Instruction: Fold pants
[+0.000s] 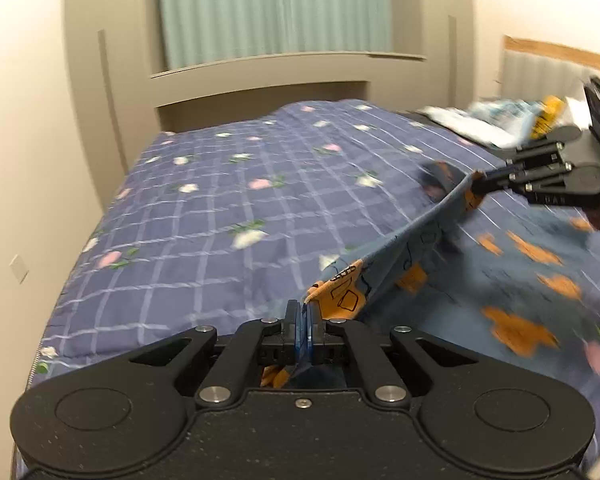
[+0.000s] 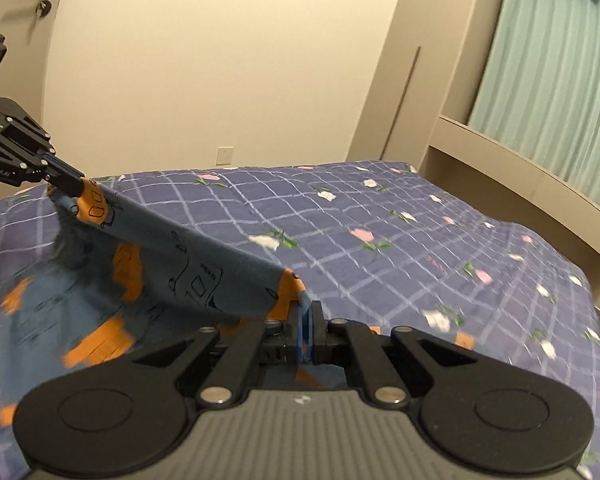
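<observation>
The pants [image 1: 512, 280] are blue with orange patches and black line drawings; they lie on the bed and also show in the right wrist view [image 2: 100, 280]. My left gripper [image 1: 302, 312] is shut on one corner of the pants' edge. My right gripper [image 2: 306, 312] is shut on the other corner. The edge is stretched taut between them and lifted above the bed. The right gripper [image 1: 480, 186] shows in the left wrist view at the right. The left gripper [image 2: 70, 184] shows in the right wrist view at the upper left.
The bed has a purple checked cover with small flowers [image 1: 228, 208], also in the right wrist view [image 2: 400, 240]. A beige window ledge [image 1: 284, 68] with green curtains stands behind the bed. A pile of other cloth [image 1: 496, 120] lies at the far right. A door [image 2: 24, 40] is at left.
</observation>
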Action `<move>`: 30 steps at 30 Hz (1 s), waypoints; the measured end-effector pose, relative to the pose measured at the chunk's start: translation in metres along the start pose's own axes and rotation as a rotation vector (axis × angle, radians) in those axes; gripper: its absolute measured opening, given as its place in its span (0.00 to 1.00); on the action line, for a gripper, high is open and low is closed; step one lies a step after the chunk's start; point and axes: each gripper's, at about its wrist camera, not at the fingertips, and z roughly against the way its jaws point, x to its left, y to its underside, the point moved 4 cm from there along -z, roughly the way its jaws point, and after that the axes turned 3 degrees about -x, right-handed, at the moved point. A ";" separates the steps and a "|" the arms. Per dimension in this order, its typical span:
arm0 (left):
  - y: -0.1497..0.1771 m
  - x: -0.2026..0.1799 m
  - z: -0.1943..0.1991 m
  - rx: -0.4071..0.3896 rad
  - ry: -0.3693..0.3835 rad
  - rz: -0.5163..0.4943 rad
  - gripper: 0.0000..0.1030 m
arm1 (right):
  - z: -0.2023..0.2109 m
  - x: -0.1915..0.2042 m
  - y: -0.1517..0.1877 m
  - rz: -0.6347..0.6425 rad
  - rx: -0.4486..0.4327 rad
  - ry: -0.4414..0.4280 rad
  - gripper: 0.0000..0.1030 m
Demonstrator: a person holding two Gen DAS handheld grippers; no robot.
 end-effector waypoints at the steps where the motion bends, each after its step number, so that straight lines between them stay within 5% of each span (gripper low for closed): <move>1: 0.007 -0.009 0.005 0.005 0.007 -0.017 0.02 | 0.011 0.004 0.008 -0.006 0.004 0.004 0.02; 13: 0.084 -0.064 0.018 0.090 0.057 -0.049 0.02 | 0.074 0.066 0.098 -0.031 0.068 0.079 0.02; 30: 0.108 -0.065 0.022 0.137 0.016 -0.046 0.02 | 0.083 0.096 0.117 0.011 0.097 0.064 0.02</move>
